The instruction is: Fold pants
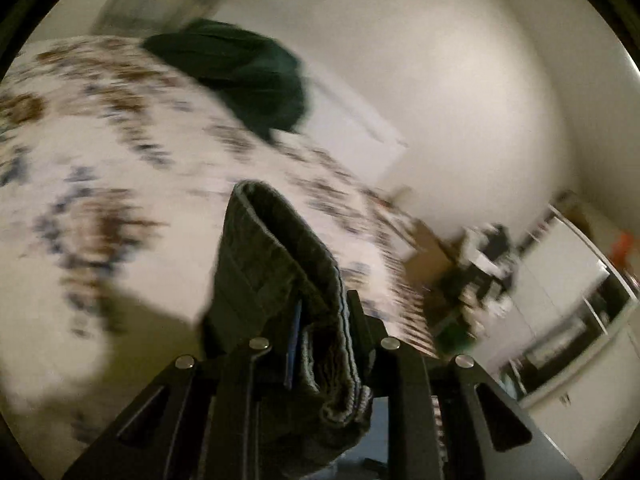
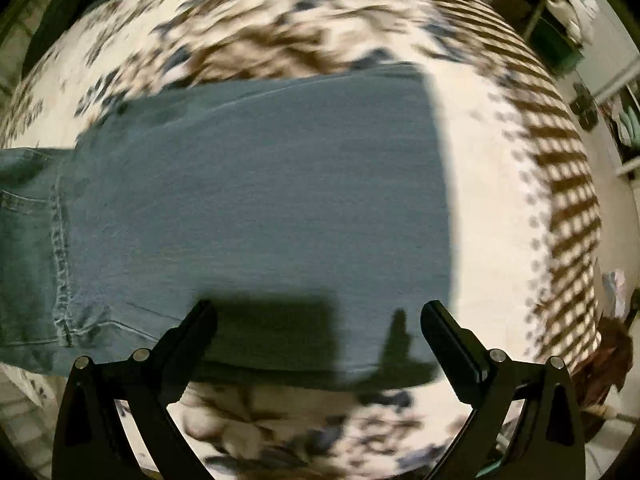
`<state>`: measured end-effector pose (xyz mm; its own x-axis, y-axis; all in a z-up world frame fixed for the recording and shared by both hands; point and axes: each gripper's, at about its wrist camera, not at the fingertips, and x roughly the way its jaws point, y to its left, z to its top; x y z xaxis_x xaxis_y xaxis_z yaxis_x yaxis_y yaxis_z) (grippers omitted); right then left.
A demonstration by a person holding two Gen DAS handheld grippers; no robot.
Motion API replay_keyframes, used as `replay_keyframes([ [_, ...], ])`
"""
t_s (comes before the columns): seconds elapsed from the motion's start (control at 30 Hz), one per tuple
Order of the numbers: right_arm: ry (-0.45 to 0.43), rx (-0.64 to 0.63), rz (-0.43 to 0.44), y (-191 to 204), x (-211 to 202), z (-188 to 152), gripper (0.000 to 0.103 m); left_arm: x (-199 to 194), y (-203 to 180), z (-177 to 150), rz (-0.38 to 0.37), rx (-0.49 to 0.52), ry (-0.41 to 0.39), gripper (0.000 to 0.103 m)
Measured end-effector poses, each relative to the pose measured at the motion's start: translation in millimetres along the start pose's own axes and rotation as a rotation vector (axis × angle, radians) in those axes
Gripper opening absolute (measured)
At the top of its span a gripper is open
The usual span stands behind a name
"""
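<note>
Blue denim pants (image 2: 256,208) lie flat across a bed with a white, brown and blue flowered cover (image 2: 500,200); the leg end is at the right, the seamed part at the left edge. My right gripper (image 2: 318,316) is open and empty, hovering over the near edge of the pants. My left gripper (image 1: 324,312) is shut on a folded hem of the pants (image 1: 276,256), lifted above the bed (image 1: 100,160). Both views are blurred by motion.
A dark green garment (image 1: 240,68) lies at the far end of the bed. White wall and cupboards (image 1: 560,280) stand to the right, with a cluttered shelf (image 1: 480,272). The bed's striped edge (image 2: 568,184) drops off at the right.
</note>
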<state>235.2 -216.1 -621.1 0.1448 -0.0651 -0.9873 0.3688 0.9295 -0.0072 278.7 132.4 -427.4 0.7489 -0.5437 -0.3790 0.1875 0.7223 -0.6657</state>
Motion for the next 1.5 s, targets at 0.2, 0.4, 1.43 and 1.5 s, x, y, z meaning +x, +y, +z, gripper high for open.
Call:
replay_keyframes([
  [0.2, -0.016, 0.098, -0.05, -104.7, -16.1, -8.6, 0.103, 77.1, -113.7, -77.4, -0.16, 0.077, 0.189, 0.0],
  [0.4, 0.007, 0.238, 0.003, -203.1, -17.9, -9.3, 0.103, 150.9, -163.1, -152.3, -0.079, 0.13, 0.494, 0.001],
  [1.43, -0.012, 0.062, 0.552, -52.2, 12.8, 51.0, 0.017, 80.0, 5.5, -86.0, 0.685, 0.135, 0.454, 0.092],
  [1.5, -0.08, 0.045, 0.509, -66.5, -16.5, 46.2, 0.016, 82.0, 2.0, -81.4, 0.669, 0.138, 0.451, 0.092],
])
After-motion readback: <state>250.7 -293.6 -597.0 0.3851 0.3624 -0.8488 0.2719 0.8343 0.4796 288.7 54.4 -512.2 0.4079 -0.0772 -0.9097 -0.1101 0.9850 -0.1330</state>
